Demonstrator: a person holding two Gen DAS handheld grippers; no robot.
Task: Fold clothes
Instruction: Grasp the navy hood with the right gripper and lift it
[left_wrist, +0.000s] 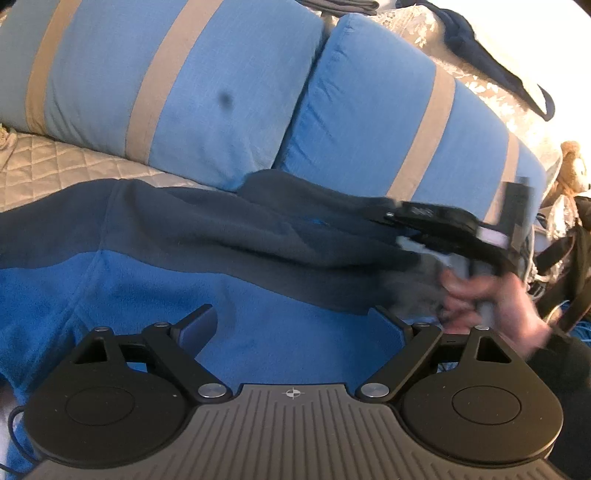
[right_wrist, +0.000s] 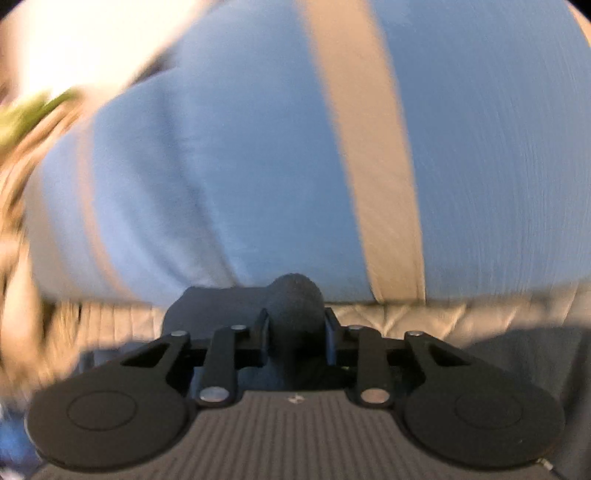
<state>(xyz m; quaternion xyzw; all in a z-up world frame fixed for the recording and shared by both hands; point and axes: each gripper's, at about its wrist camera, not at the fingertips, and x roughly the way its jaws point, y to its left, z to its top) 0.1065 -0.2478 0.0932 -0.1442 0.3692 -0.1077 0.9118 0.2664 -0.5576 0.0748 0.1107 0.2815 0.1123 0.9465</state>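
blue tan-striped cushions (left_wrist: 184, 92), quilted cover (left_wrist: 55, 166), teddy bear (left_wrist: 572, 166)

two striped cushions (left_wrist: 177, 81), one fleece garment (left_wrist: 207, 236), two grippers (left_wrist: 295, 325)

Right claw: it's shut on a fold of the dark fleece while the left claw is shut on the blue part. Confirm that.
Not quite. The left claw is open, its fingers spread over the blue part without pinching it, as the left wrist view shows. The right claw is indeed shut on a fold of the dark fleece.
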